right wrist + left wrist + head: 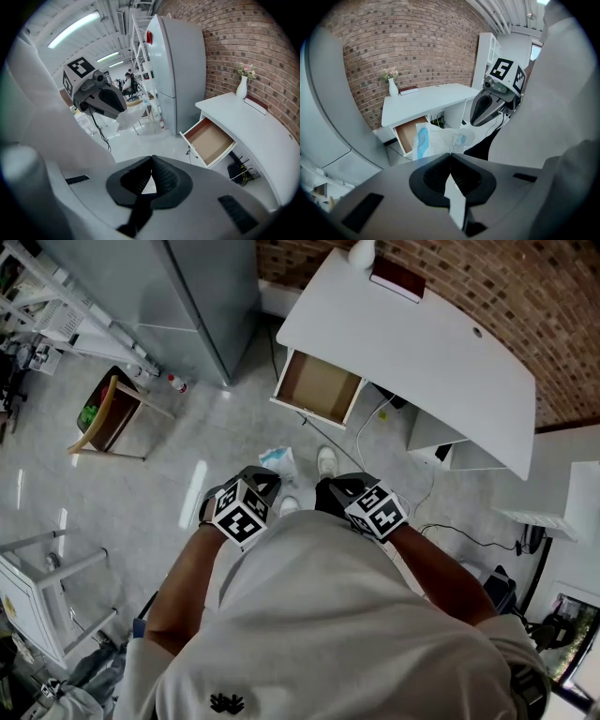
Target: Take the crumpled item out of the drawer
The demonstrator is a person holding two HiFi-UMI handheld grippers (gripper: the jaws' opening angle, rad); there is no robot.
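Note:
The crumpled item (pixel 277 461), a white and blue wrapper, hangs in front of my left gripper (pixel 265 480), which is shut on its edge. In the left gripper view the wrapper (pixel 440 140) sticks out past the closed jaws of my left gripper (pixel 451 157). My right gripper (pixel 330 486) is held beside it at waist height, shut with nothing in it (pixel 151 161). The wooden drawer (pixel 319 388) of the white desk (pixel 412 343) stands pulled open and bare inside (pixel 211 140), a few steps ahead of both grippers.
A grey fridge (pixel 178 296) stands left of the desk. A wooden-framed bin (pixel 108 413) sits on the floor at left. A white vase (pixel 242 86) and a dark red book (pixel 397 279) are on the desk. Cables (pixel 375 423) trail under it.

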